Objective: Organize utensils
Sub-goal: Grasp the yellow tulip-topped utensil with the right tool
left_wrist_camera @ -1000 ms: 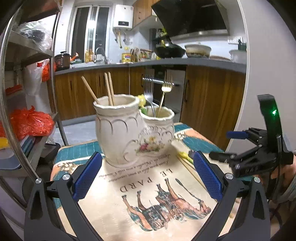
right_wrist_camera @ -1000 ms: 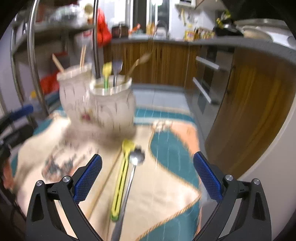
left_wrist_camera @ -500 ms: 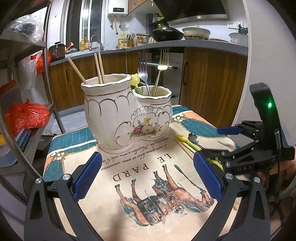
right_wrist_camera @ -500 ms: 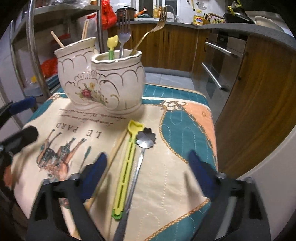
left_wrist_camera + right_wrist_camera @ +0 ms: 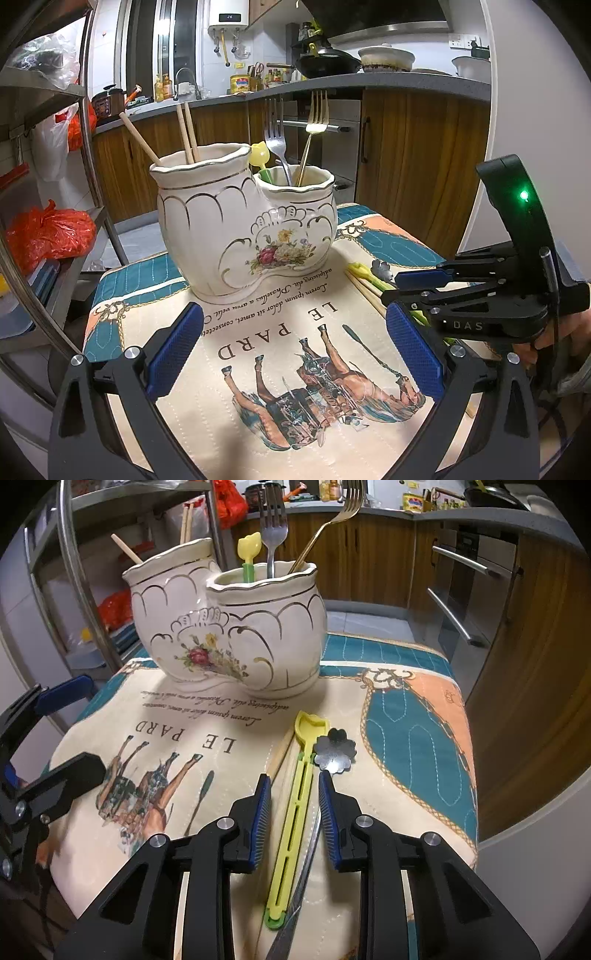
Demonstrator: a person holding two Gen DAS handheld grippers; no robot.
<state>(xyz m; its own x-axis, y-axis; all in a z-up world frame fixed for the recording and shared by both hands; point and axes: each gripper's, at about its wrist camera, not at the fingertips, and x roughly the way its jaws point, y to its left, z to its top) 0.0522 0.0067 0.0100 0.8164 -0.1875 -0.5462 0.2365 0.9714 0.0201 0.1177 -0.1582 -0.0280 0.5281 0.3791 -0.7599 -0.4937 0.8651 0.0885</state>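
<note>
Your right gripper (image 5: 294, 805) has just been closing, and its fingers (image 5: 260, 821) now stand a little apart on either side of the yellow tool (image 5: 295, 812) and the steel spoon (image 5: 334, 752) handle beside it; the pads do not look to be pressing on either one. Both lie flat on the mat (image 5: 406, 716) that covers the worktop, with a chopstick (image 5: 277, 756) just outside the near finger on the vase side. Beyond the fingertips stands the double vase (image 5: 229, 627), forks (image 5: 273, 520) and a second yellow tool (image 5: 248, 554) already in its lower cup, more chopsticks in the taller one. Decide which piece you want before you squeeze: as it stands you would likely pinch the yellow tool and the spoon handle together, and the slimmer one could slip free on the lift. Shift slightly so only one sits between the pads, press the tips down to the mat, close fully, then raise it straight before tipping it upright over the lower cup. Your left gripper (image 5: 295, 354) hangs with its fingers (image 5: 173, 350) wide apart and nothing between them, the vase just ahead; keep it clear, or use it to steady the vase.
</note>
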